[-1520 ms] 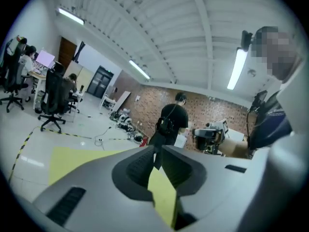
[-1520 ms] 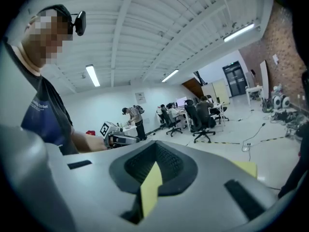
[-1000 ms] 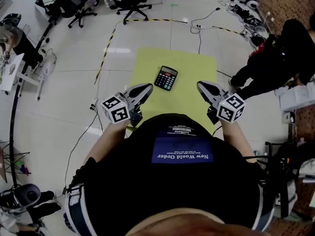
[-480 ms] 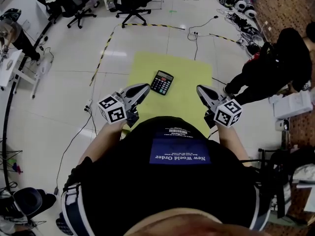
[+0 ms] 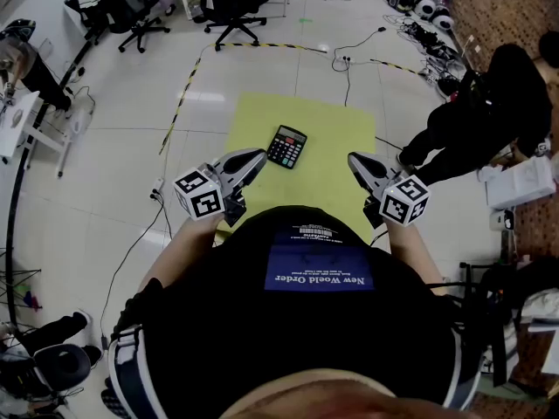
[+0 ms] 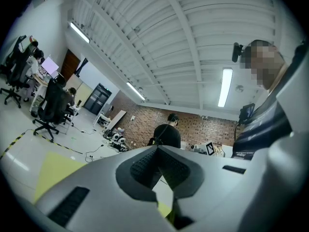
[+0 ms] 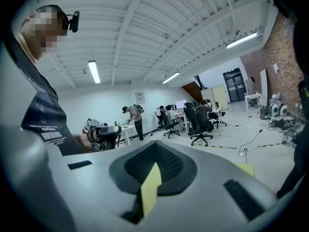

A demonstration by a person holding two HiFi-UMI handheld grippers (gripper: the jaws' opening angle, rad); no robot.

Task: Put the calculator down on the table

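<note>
Black calculator (image 5: 287, 146) unmoved on yellow mat (image 5: 336, 116); left claw (image 5: 260, 154), right claw (image 5: 352, 157) both closed, empty, unmoved.

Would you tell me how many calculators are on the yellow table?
1. The calculator lies near the middle of the yellow table, slightly left. The person's torso hides its near edge, where another could hide.
</note>
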